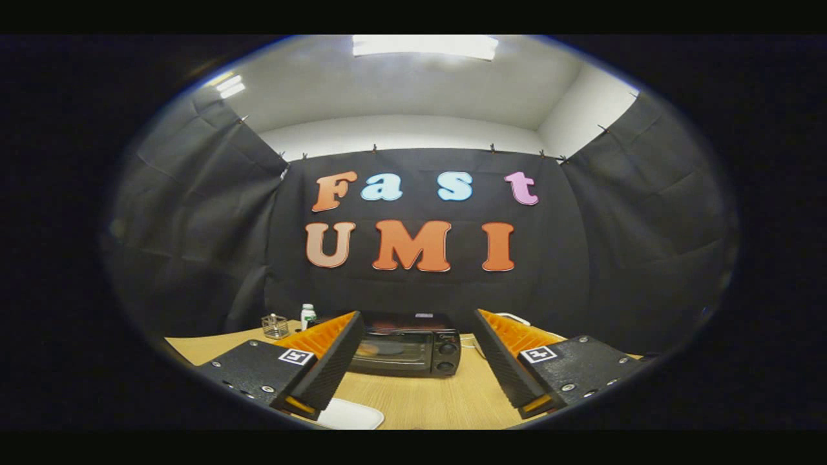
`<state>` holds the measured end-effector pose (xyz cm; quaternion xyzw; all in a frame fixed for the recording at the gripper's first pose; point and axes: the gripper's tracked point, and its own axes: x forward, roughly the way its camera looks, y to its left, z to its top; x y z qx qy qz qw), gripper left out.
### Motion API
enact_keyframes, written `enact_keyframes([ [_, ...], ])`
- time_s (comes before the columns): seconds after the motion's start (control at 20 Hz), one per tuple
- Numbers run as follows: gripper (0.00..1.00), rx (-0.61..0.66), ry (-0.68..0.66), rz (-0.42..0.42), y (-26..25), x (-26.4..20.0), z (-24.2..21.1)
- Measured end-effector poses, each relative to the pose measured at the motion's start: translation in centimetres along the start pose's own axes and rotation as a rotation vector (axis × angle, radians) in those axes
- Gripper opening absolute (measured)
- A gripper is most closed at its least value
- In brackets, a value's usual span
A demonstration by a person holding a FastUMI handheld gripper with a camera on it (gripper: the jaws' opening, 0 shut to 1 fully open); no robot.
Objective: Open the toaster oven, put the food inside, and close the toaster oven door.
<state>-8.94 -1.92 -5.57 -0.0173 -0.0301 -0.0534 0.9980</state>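
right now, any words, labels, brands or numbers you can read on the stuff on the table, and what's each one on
None can be read.
toaster oven: pale mark near its knobs, too small to read.
small bottle: label too blurred to read.
gripper, open, aimed at the oven from a distance: a square marker on each finger, a pattern, not text.
clear container: no text visible.

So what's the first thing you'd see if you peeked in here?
Probably the black toaster oven, sitting on the wooden table straight ahead, beyond the fingers, with its door shut. The gripper comes next: its two fingers are spread wide apart, holding nothing. After that, a small white bottle and a clear little holder stand together to the oven's left, and a white plate's edge peeks in close by the left finger.
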Motion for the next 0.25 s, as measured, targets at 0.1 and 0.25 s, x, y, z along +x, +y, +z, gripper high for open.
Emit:
enact_keyframes([
  [0.1, 1.0, -0.002, 0.005, 0.005, 0.55, -0.09, -0.32],
  [0.25, 1.0, 0.004, 0.012, 0.02, 1.01, -0.09, -0.72],
])
